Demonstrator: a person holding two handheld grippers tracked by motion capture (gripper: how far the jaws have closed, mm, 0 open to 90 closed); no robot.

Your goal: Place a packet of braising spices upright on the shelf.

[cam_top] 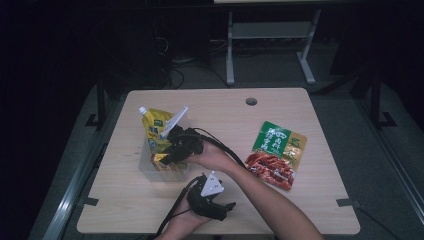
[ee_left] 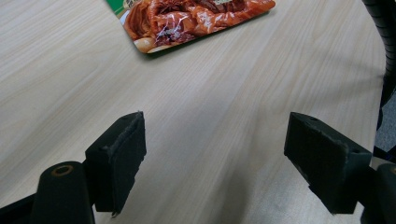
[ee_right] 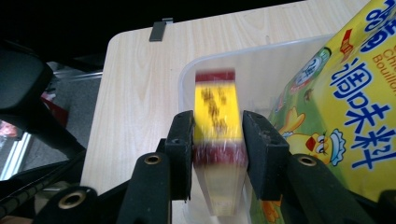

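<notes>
Clearly the right gripper [ee_right: 217, 154] is clamped on a small yellow packet with dark red bands [ee_right: 217, 126], its two black pads pressing the packet's flat faces so that it hangs on edge, narrow side down. Held that way it can slip into the slim gap left in the clear plastic bin [ee_right: 205, 70], where a tall yellow stand-up seasoning pouch with a white cap [cam_top: 156, 127] already takes up most of the room and leans against the far wall. In the high view the right gripper [cam_top: 172, 152] sits right over the bin [cam_top: 145, 167], with the packet partly inside it; whether it touches the bottom I cannot tell.

The left gripper [ee_left: 212, 163] waits with jaws wide apart and nothing between them, low over bare light wood worktop [ee_left: 224, 93], in the high view near the front edge [cam_top: 220, 207]. That keeps it out of the way of the crossing right forearm.

A flat green and red snack bag [cam_top: 277, 155] lies well apart on the right of the worktop, with open wood around it. The bin stands on the left half, clear of the edge. I judge the tight spot to be between the bin's near wall and the pouch.
</notes>
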